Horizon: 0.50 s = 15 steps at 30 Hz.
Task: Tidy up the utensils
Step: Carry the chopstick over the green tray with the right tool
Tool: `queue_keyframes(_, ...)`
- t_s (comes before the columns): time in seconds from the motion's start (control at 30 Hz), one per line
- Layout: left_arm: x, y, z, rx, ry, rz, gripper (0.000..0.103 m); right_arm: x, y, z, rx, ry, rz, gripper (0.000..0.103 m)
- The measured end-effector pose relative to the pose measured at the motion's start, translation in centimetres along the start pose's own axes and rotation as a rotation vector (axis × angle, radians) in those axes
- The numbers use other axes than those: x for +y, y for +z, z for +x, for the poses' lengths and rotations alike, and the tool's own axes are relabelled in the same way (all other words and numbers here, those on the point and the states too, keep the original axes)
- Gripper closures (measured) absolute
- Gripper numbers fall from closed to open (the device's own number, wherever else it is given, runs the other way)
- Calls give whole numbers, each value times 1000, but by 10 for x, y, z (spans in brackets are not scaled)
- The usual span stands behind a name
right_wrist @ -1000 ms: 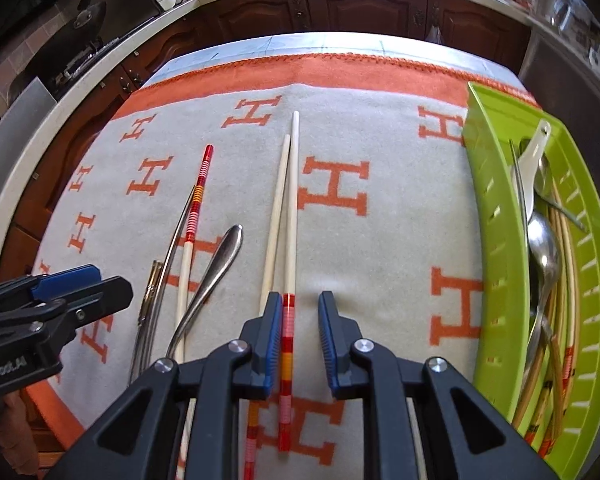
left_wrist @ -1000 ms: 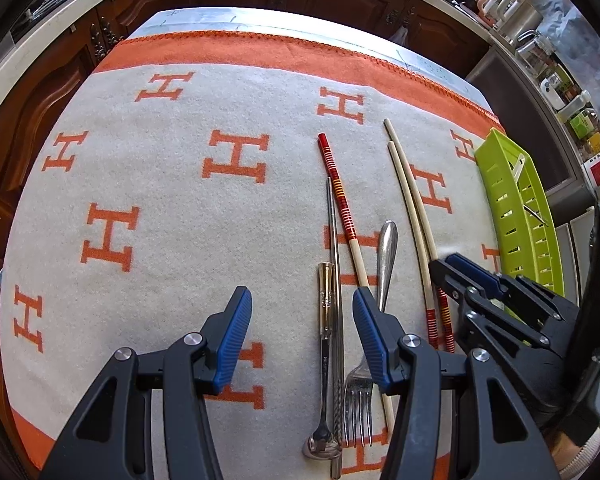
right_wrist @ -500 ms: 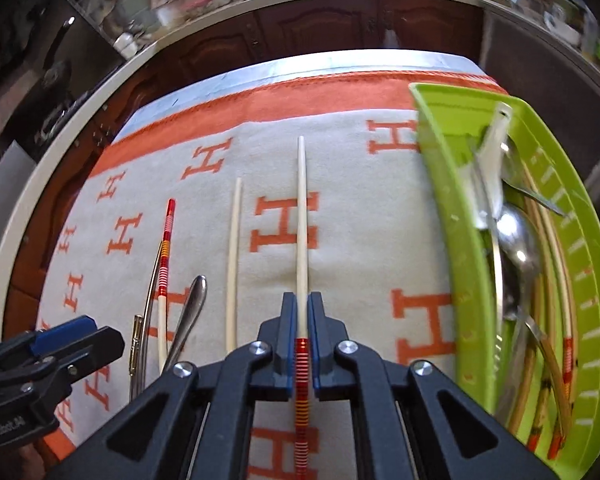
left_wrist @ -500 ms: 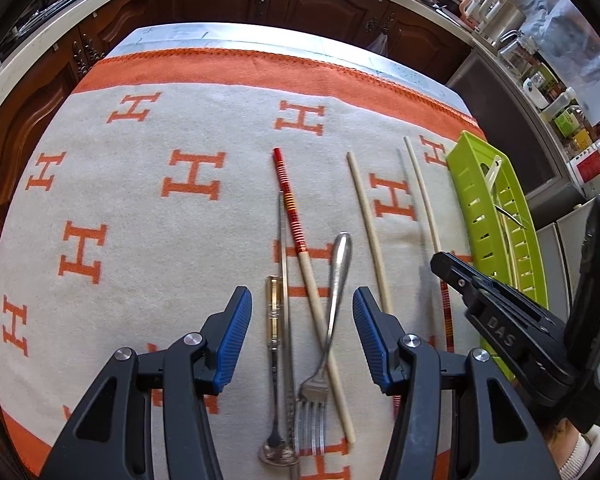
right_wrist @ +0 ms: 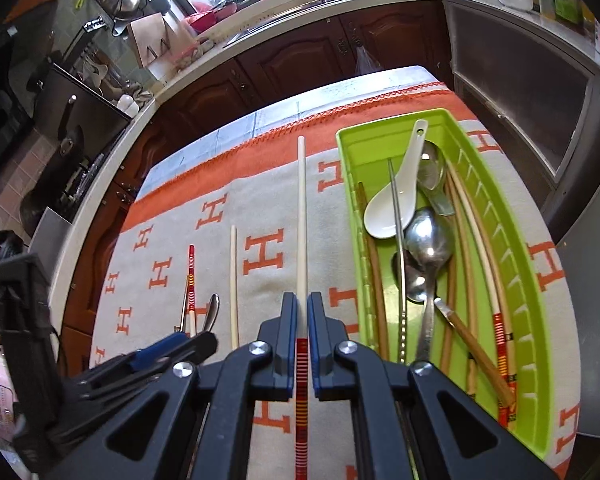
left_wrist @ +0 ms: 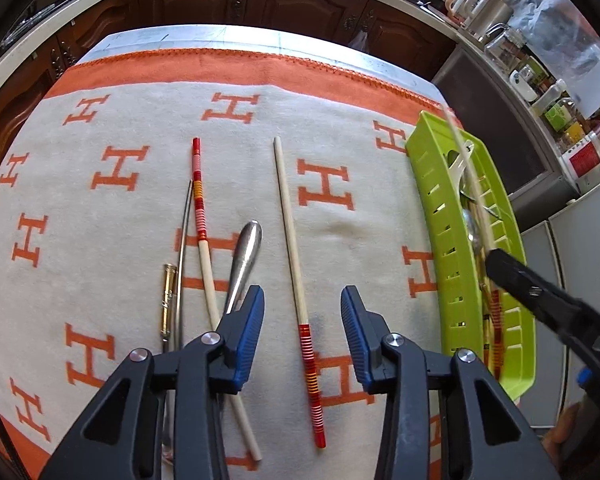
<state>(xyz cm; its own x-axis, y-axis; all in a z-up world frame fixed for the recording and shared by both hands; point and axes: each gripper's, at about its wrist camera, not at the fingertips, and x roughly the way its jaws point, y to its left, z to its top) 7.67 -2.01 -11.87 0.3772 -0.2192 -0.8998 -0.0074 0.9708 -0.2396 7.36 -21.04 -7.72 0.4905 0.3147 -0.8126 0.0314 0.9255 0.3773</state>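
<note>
Green tray [right_wrist: 548,364] is seen right of the lengthwise chopstick [right_wrist: 302,208] clamped in the right gripper [right_wrist: 302,320]; the left gripper [left_wrist: 302,336] is closing, still apart, around another chopstick [left_wrist: 296,272].

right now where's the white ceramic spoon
In the right wrist view the white ceramic spoon lies in the far half of the green tray on the right, bowl toward the camera, resting across a steel spoon.

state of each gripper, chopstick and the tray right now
right gripper: jaws shut on a cream chopstick with red bands, lifted off the cloth
left gripper: jaws closing around a matching cream chopstick, not touching
green plastic tray: holds spoons and chopsticks
</note>
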Motion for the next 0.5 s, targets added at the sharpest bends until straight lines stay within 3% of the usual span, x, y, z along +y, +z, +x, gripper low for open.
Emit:
queue_keyframes(0.23,-9,-12,21,-29,125,-23,66,-21,-3,-24,-21,21,18,98)
queue_keyframes(0.4,-21,-16,24,-93,199,17,67,-40,-8,-37,-32,6,24,98)
queue_keyframes(0.43,-24,-19,24,-107,218,27,69,-44,-9,-39,-33,2,26,98)
queue_keyframes(0.5,-27,-22,26,-132,231,47,91,-50,-11,-42,-34,-9,31,98)
